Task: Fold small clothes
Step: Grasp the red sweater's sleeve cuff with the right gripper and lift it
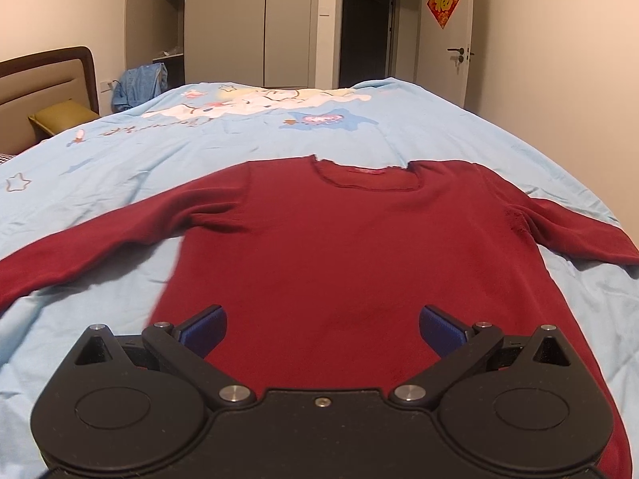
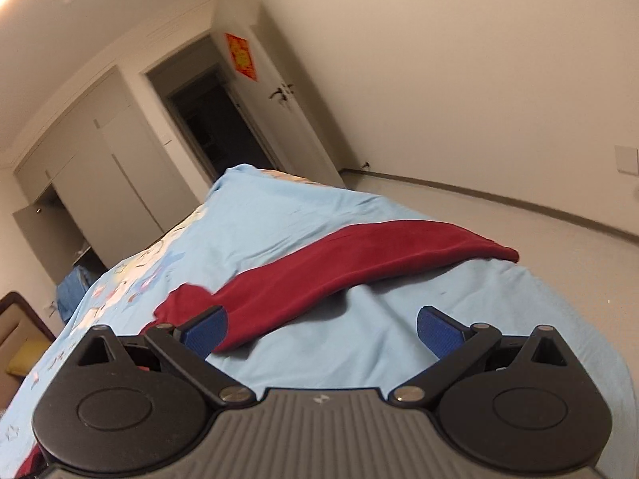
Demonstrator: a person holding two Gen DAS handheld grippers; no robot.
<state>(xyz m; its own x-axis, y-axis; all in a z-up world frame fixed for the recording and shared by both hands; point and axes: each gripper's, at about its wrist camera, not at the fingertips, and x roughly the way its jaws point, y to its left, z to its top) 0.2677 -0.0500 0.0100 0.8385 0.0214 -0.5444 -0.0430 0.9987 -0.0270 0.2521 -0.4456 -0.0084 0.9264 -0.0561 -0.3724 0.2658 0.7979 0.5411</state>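
Sweater (image 1: 319, 247) flat on bed (image 1: 120, 151), unfolded. Left gripper (image 1: 322, 329) and right gripper (image 2: 321, 331) spread wide, gripping nothing. Risk: catching the bedcover with a sleeve (image 2: 359, 255).

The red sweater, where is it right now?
The red sweater lies flat on the blue bedspread, sleeves spread wide, neck toward the far wardrobe.

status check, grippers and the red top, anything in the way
Left gripper open, over the hem, holding nothing. Right gripper open, near one sleeve. Red top flat on the blue bedspread, sleeves out, unfolded. Nothing in the way.
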